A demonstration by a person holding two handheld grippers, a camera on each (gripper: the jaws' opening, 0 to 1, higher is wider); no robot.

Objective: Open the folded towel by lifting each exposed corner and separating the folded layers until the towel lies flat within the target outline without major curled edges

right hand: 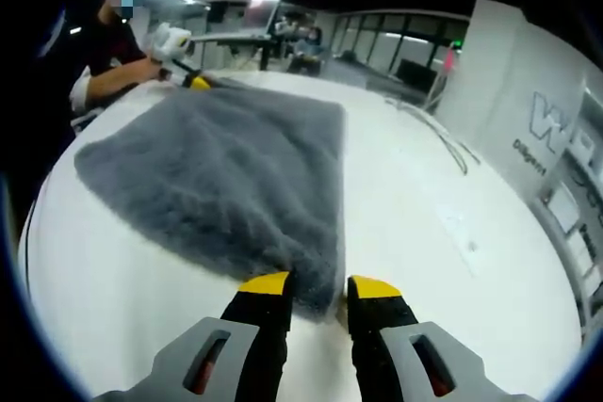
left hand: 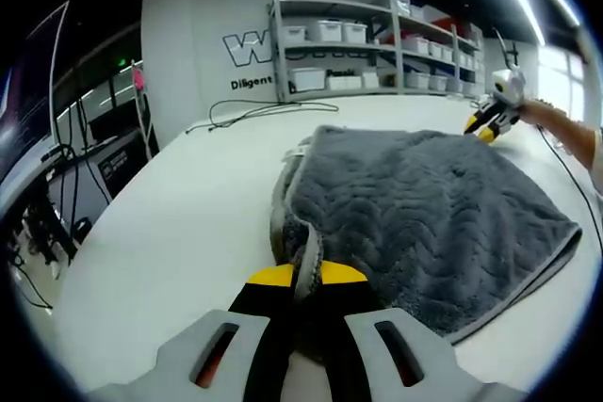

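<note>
The gray towel (left hand: pixel 424 204) lies spread on the white counter (left hand: pixel 170 223), and it looks thick, fluffy and floppy. It will bend and sag when one end is lifted, and it will not hold any shape by itself. It looks light enough to lift by a corner, though the thick pile may make it drag a little on the counter. In the left gripper view, the left tool (left hand: pixel 306 275) has its yellow tips close together around a bunched-up edge of the towel, so it seems to be pinching that edge. Beside it, the towel's edge is rolled up into a soft ridge with layers showing underneath. In the right gripper view, the right tool (right hand: pixel 318 285) has its tips a little apart, one on each side of a towel corner (right hand: pixel 316 280). I cannot tell if it is really squeezing that corner. The best places to hold are the corners and the hemmed edge, taking only the top layer. A soft pinch should be enough, because the towel will not break. I think the rolled edge needs pulling out flat.
</note>
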